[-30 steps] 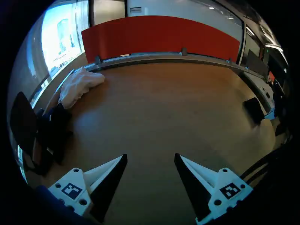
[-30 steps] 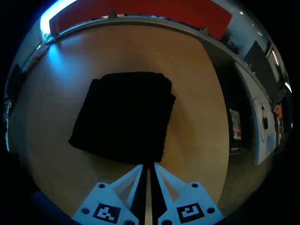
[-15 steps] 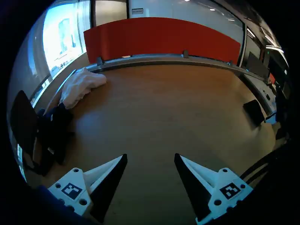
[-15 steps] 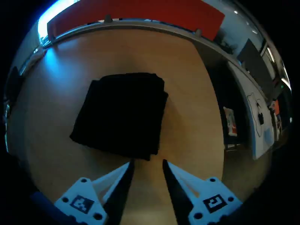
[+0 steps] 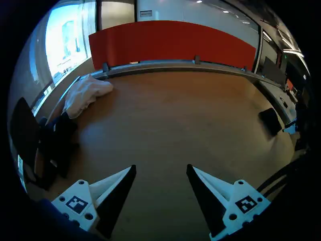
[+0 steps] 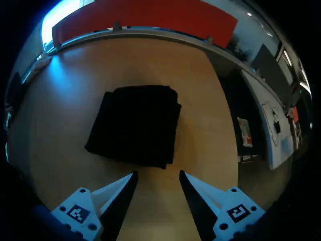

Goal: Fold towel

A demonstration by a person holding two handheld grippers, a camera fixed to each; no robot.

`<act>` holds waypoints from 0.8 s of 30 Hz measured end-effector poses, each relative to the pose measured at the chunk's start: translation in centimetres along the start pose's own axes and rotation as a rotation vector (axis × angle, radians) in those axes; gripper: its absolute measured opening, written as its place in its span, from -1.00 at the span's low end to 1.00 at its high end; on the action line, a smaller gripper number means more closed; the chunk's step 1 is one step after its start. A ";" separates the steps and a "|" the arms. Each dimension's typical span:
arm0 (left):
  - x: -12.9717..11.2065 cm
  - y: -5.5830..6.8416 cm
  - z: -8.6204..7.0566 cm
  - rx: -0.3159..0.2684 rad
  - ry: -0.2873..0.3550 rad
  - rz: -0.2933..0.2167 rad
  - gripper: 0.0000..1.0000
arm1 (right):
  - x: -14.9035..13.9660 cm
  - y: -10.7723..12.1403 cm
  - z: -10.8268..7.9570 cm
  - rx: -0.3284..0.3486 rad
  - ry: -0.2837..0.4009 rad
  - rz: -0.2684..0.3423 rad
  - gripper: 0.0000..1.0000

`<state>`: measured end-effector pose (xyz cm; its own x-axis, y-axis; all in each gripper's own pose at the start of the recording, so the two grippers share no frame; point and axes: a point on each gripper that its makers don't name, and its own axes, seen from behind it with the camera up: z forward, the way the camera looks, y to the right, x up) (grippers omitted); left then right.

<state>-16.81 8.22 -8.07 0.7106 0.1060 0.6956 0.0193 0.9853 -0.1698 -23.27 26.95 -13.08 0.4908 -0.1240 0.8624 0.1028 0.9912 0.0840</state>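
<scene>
A black towel (image 6: pixel 136 125), folded into a flat rectangle, lies on the wooden table (image 6: pixel 200 120) in the right gripper view. My right gripper (image 6: pixel 157 182) stands open just short of the towel's near edge, with nothing between its fingers. In the left gripper view my left gripper (image 5: pixel 160 176) is open over bare wood (image 5: pixel 172 116), holding nothing. A crumpled white cloth (image 5: pixel 83 93) sits at the table's far left corner in that view.
A red partition (image 5: pixel 172 42) and a metal rail (image 5: pixel 176 65) run along the table's far edge. Dark chairs (image 5: pixel 44 140) stand off the left side. A small black object (image 5: pixel 271 120) rests near the right edge. Beyond the right edge are a floor and a white panel (image 6: pixel 277 128).
My right gripper went from shut to open and drew back a little from the black towel, which stays flat on the table. The left gripper has barely moved.
</scene>
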 end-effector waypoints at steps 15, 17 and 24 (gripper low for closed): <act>0.6 -0.5 -0.3 0.002 0.024 -0.014 0.86 | 8.5 -0.6 -4.0 -0.065 0.344 0.121 0.63; 0.7 -0.5 -0.3 0.002 0.027 -0.015 0.86 | 10.0 -0.6 -4.8 -0.075 0.410 0.139 0.77; 0.9 -0.7 -0.3 0.002 0.034 -0.020 0.86 | 12.8 -0.6 -6.8 -0.104 0.547 0.178 0.96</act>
<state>-15.99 7.57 -7.53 0.7339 0.0814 0.6744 0.0323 0.9875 -0.1544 -11.20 24.43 -5.49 0.8807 0.0106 0.4735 0.0481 0.9926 -0.1118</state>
